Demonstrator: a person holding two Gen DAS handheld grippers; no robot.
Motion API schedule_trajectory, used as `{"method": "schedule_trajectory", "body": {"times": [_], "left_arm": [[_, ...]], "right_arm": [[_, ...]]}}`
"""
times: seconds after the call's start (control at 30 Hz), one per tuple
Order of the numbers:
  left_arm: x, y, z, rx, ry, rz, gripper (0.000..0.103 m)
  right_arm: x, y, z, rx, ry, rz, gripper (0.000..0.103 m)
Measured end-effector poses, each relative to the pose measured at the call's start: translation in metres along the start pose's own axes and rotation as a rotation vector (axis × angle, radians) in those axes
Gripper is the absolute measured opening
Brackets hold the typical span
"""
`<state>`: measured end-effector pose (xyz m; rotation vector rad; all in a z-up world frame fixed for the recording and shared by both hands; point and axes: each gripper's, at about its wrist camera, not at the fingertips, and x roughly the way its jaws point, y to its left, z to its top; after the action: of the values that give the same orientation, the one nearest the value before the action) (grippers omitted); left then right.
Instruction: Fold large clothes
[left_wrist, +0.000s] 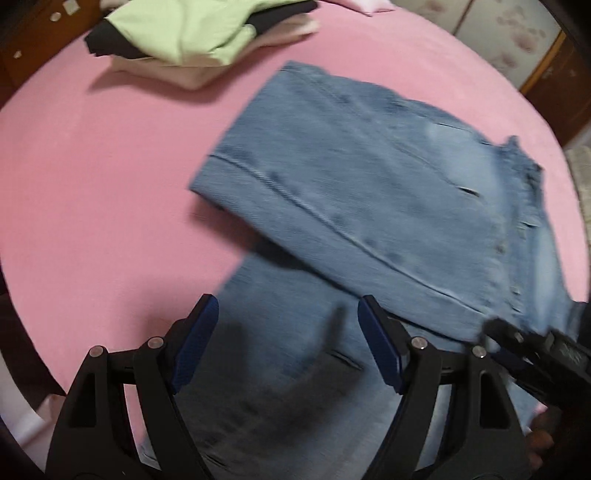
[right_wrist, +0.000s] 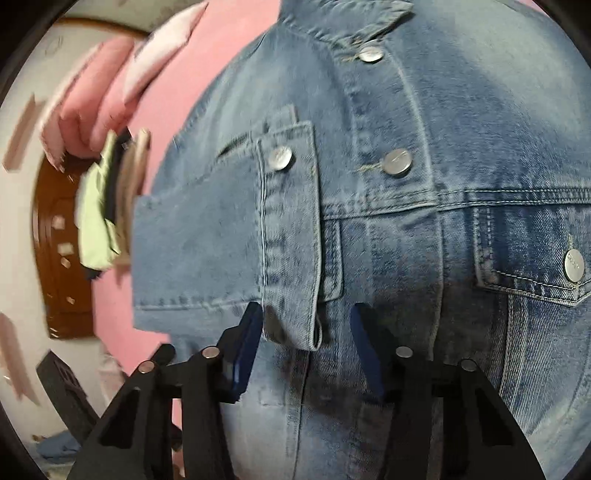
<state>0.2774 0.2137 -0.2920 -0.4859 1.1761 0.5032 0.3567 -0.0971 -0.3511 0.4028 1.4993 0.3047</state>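
Note:
A blue denim jacket lies on the pink bed, with one sleeve folded across its body. My left gripper is open and empty, just above the jacket's lower part. My right gripper is open, close over the jacket's front; the sleeve cuff lies between its fingertips, not pinched. The right gripper also shows at the right edge of the left wrist view. Metal buttons and a chest pocket flap are visible.
A stack of folded clothes, green on top, sits at the far side of the bed; it also shows in the right wrist view. Pink pillows and dark wooden furniture lie beyond the bed.

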Motion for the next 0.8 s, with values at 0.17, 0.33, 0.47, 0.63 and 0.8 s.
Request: {"method": "schedule_trajectory", "body": {"times": [0.17,0.33,0.47,0.63,0.8], "left_arm": [[0.017,0.011,0.007,-0.028,0.011,0.028,0.076],[0.025,0.012,0.007,-0.028,0.007,0.037,0.076],[0.025,0.016,0.008,-0.031,-0.013,0.007,0.078],[0.019,0.009,0.017,0.015,-0.033,-0.010,0.078],[0.019,0.006,0.018,0.041,-0.037,-0.022,0.078]], "right_arm": [[0.005,0.035,-0.010,-0.091,-0.008,-0.066,0.021],[-0.004,0.067,-0.015,-0.173,-0.113,-0.045,0.011],[-0.044,0.088,-0.007,-0.239,-0.290,0.019,0.004],[-0.101,0.106,0.002,-0.304,-0.453,0.053,0.004],[-0.150,0.090,0.022,-0.293,-0.573,0.004,0.004]]}}
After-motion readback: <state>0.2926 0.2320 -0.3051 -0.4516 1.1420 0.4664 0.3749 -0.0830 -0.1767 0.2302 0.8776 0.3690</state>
